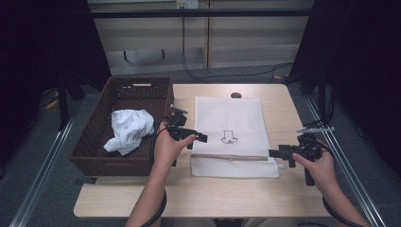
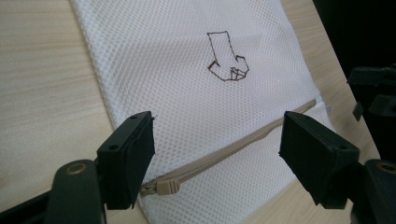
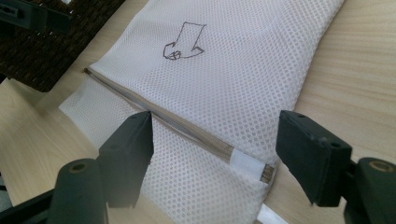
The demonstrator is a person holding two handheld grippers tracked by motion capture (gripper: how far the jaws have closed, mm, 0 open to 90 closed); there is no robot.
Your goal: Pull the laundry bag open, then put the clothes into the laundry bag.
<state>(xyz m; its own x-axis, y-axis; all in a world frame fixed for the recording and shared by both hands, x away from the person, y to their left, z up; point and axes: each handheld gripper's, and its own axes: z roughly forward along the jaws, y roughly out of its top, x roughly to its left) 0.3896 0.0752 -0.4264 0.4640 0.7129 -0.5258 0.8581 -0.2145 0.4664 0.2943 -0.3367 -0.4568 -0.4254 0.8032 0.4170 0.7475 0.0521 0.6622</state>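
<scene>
Mesh bag [image 1: 229,137] between both open tools

Pale wood table [image 1: 198,198] on grey floor [image 1: 38,156]. Metal rails [image 1: 42,165] along both sides, converging toward the far end. Beyond the table, beige cabinet [image 1: 208,42] with a dark shelf [image 1: 198,13] across the top. Black cables [image 1: 222,75] trailing over the floor below. Dark curtains [image 1: 42,42] left and right. Soft, even light from above.
</scene>
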